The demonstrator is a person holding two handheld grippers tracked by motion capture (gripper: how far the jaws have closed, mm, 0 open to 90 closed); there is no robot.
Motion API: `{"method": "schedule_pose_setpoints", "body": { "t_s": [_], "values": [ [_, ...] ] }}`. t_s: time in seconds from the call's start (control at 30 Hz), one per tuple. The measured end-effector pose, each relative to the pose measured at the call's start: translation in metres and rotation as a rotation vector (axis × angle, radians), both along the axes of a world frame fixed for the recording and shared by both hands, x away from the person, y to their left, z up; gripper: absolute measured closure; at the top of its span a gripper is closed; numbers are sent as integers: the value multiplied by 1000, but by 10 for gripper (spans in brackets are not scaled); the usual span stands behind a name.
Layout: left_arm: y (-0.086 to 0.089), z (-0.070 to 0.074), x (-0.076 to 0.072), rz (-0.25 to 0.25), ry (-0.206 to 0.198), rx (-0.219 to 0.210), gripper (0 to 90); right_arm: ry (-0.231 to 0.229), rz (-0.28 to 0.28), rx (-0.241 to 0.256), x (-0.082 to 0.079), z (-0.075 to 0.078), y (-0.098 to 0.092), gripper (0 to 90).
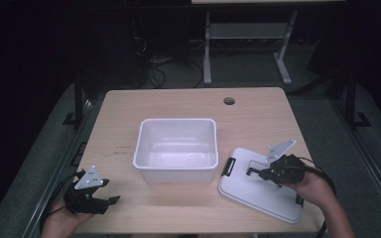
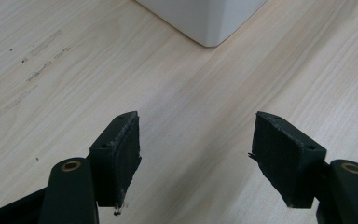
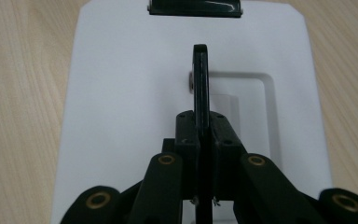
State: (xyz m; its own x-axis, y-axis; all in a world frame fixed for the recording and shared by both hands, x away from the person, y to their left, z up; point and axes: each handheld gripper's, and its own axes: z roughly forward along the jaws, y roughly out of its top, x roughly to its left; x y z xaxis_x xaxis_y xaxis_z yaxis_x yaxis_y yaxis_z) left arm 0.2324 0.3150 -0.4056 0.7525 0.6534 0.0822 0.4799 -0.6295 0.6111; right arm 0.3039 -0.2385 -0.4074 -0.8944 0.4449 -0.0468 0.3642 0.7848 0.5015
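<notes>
High view: fixed, above near edge, looks fwd and down; takes in whole table, floor beyond.
Left gripper view: low, close over near-left tabletop, faces far-right; one corner of white bin at top. Shares bin w/ high view.
Right gripper view: close above white lid, looks along it to its far black latch. Shares lid w/ high view.

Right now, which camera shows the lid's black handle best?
The right gripper view: the handle stands upright, pinched between the right gripper's fingers. The high view shows it small; the left gripper view faces bare table.
</notes>
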Motion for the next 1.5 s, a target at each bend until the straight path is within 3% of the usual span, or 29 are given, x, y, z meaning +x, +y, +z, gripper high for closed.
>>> {"method": "schedule_pose_setpoints", "body": {
  "t_s": [0.63, 1.5],
  "values": [
    [2, 0, 1, 4, 0, -9, 320, 4, 5, 4, 1, 2, -3, 837],
    [0, -1, 1, 2, -3, -8, 291, -35, 11, 9, -3, 21, -8, 837]
  ]
}}
